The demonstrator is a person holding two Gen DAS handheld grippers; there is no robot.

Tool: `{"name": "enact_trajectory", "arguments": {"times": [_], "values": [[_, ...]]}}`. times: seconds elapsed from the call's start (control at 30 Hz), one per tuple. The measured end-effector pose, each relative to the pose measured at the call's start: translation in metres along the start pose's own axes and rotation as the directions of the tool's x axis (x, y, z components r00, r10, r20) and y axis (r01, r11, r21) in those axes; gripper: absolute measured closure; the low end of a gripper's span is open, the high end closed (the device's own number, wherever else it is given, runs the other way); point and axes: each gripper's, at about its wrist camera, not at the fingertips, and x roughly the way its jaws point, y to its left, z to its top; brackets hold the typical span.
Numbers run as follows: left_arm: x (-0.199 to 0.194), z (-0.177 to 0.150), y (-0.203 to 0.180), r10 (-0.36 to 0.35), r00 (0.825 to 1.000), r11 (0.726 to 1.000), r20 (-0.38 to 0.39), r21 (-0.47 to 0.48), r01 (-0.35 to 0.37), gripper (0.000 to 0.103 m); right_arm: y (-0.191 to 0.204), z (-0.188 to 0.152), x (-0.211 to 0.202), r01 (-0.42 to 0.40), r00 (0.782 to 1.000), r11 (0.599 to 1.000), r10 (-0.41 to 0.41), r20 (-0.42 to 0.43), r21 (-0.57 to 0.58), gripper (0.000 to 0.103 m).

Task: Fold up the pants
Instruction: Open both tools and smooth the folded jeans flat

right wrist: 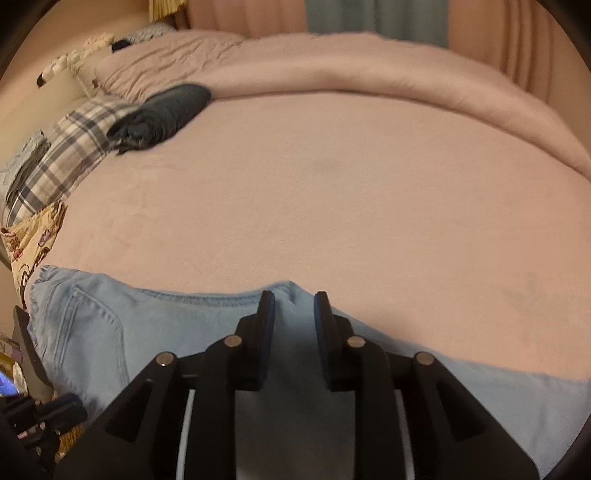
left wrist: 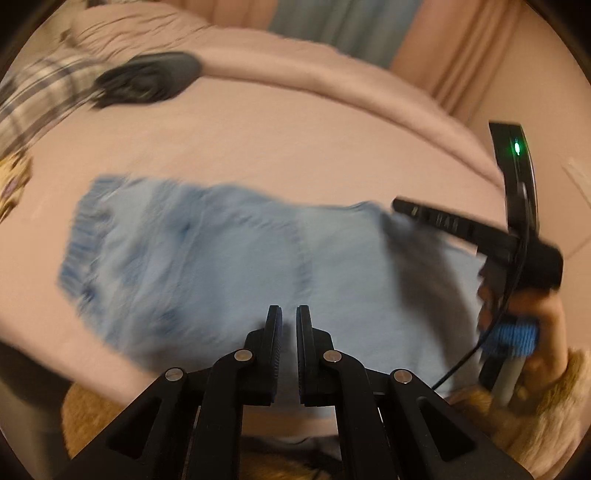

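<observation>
Light blue denim pants (left wrist: pixel 229 258) lie spread flat on the pink bed, waistband to the left; they also show in the right wrist view (right wrist: pixel 110 332). My left gripper (left wrist: pixel 289 314) hovers over the near edge of the pants, jaws a narrow gap apart, nothing between them. My right gripper (right wrist: pixel 294 299) is open over the far edge of the pants, near a small fold in the denim, empty. In the left wrist view the right gripper's fingers (left wrist: pixel 436 216) reach over the right part of the pants. The left view is blurred.
A pink blanket (right wrist: pixel 332 184) covers the bed. A dark folded garment (right wrist: pixel 166 110) and a plaid cloth (right wrist: pixel 70 155) lie at the far left. A bunched pink duvet (right wrist: pixel 406 70) lines the far side. Curtains (right wrist: pixel 369 14) hang behind.
</observation>
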Motion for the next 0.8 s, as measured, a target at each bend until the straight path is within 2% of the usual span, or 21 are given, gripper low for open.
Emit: {"name": "enact_trajectory", "arguments": {"times": [0.1,0.23,0.3,0.4,0.6,0.73,0.8], "values": [[0.017,0.005,-0.019,-0.052,0.998,0.998,-0.020,0.033,0.052,0.101,-0.012,-0.015,-0.020,-0.002,1.000,0.999,0.002,0.008,0.035,0.070],[0.053,-0.007,-0.023,-0.012,0.993,0.999,-0.121,0.041,0.018,0.101,-0.032,-0.041,-0.021,0.053,0.998,0.997,-0.050,-0.035,0.064,0.070],[0.055,-0.012,-0.024,0.000,0.995,0.999,-0.095,0.043,0.004,0.101,-0.045,-0.051,-0.009,0.083,0.994,0.993,-0.077,-0.077,0.086,0.074],[0.052,-0.018,-0.025,0.031,0.995,0.999,-0.093,0.047,-0.026,0.101,-0.057,-0.056,-0.007,0.055,0.998,0.991,-0.051,-0.039,0.118,0.078],[0.048,-0.026,-0.027,0.055,0.994,0.997,-0.097,0.052,-0.050,0.101,-0.057,-0.047,0.006,0.124,0.992,0.986,-0.122,-0.029,0.112,0.079],[0.043,-0.040,-0.026,0.044,0.995,0.998,-0.092,0.051,-0.039,0.101,-0.055,-0.045,0.002,0.114,0.993,0.987,-0.113,-0.015,0.113,0.078],[0.039,-0.042,-0.023,0.034,0.995,0.998,-0.094,0.055,-0.029,0.101,-0.061,-0.050,-0.006,0.109,0.994,0.986,-0.106,-0.023,0.127,0.075]]}}
